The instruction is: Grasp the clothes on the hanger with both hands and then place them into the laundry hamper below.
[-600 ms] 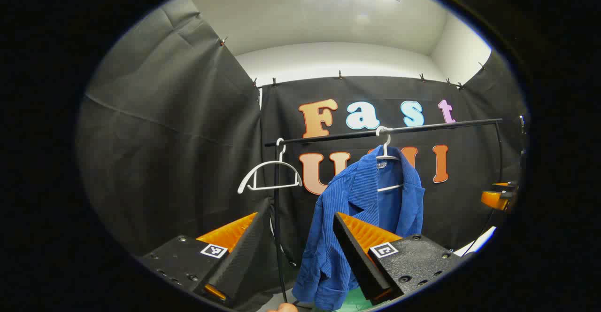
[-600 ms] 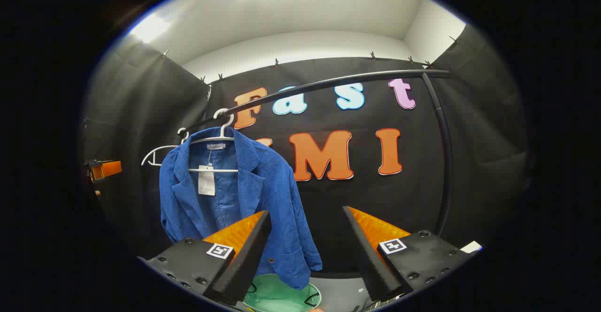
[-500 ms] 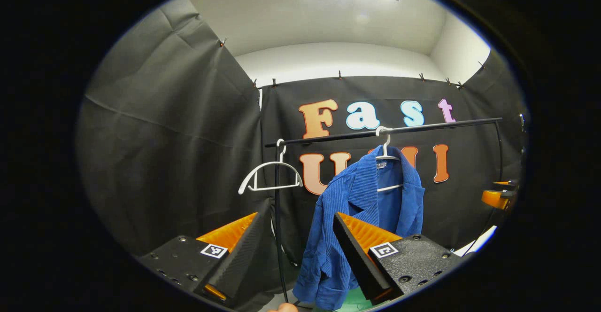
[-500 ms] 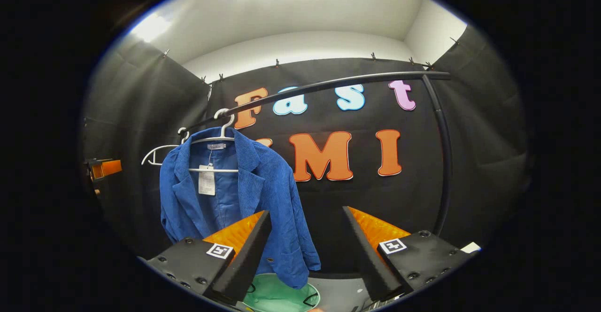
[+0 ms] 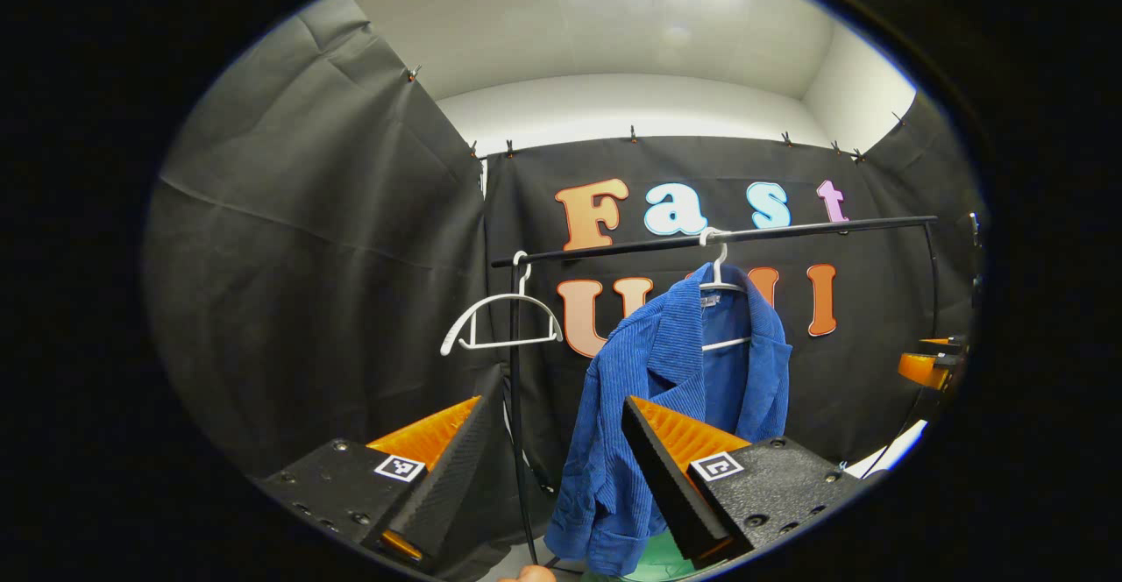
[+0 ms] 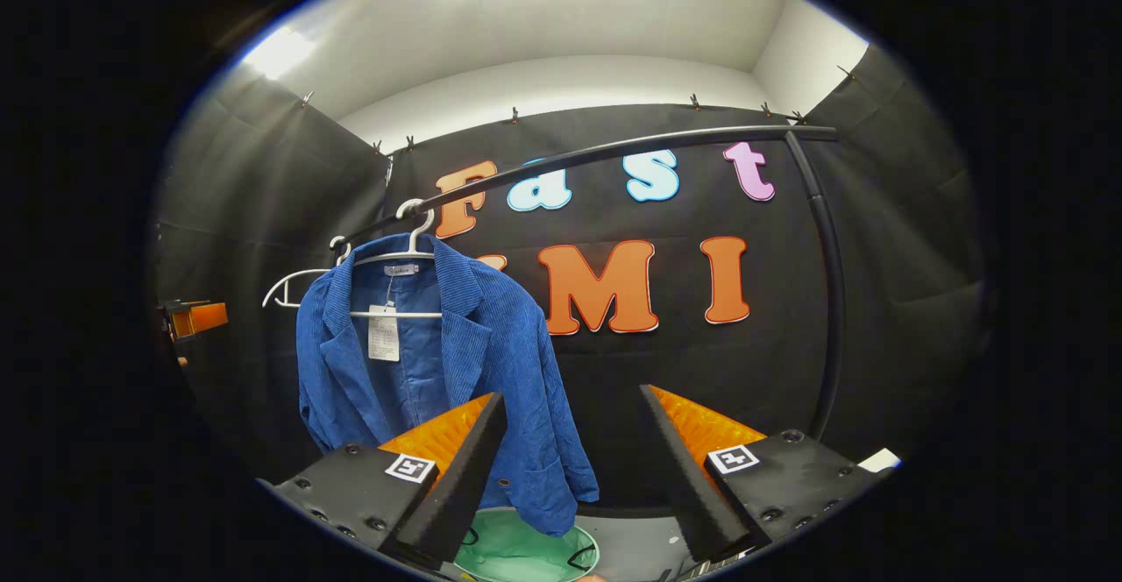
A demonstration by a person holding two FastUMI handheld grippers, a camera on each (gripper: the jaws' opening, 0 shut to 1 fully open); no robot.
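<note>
Blue corduroy jacket (image 6: 438, 363) hanging on a white hanger (image 6: 412, 244) from the black rail (image 6: 614, 154), right above the green hamper (image 6: 517, 556). Left gripper (image 5: 552, 468) and right gripper (image 6: 570, 459) both wide open, holding nothing, well short of the jacket. Could snag the hanger if pulled too fast.

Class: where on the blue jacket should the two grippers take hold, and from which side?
Grip the jacket at its two shoulders, near the collar, coming from the open front. It hangs square on the hanger, lapels facing the grippers, so each open gripper can probably pinch a shoulder and lift it off the rail.
</note>
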